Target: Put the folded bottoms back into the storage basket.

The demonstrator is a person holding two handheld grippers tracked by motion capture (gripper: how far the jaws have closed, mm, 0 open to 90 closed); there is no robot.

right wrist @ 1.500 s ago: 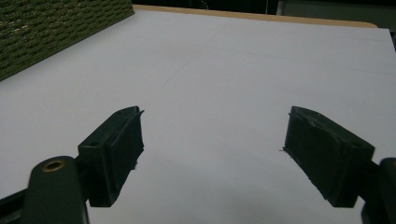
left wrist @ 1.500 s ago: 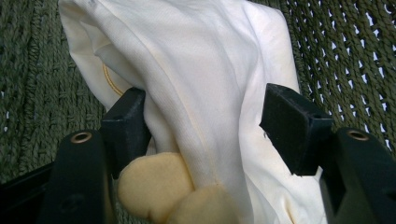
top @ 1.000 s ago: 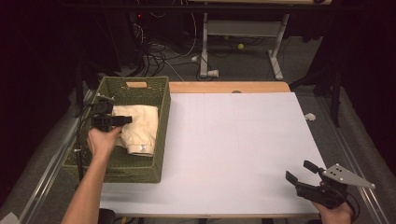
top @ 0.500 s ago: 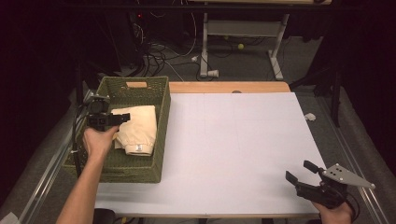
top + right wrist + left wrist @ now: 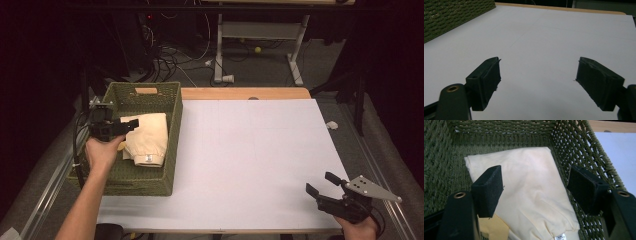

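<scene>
1. The white table (image 5: 260,160) spreads wide, with a woven green basket (image 5: 172,150) standing at its left edge.
2. A folded pale-yellow garment (image 5: 147,137) lies flat inside the basket, towards its right wall, label end nearest the person.
3. It looks light, soft and limp: it will likely sag and unfold if lifted by one layer, so pinching through the whole stack at a folded edge seems safest.
4. The left gripper (image 5: 534,187) hovers over the garment; its jaws have just been opening and now stand wide, pads clear of the cloth, nothing held.
5. The right gripper (image 5: 327,187) rests at the table's near right corner, jaws spread wide and empty.
</scene>
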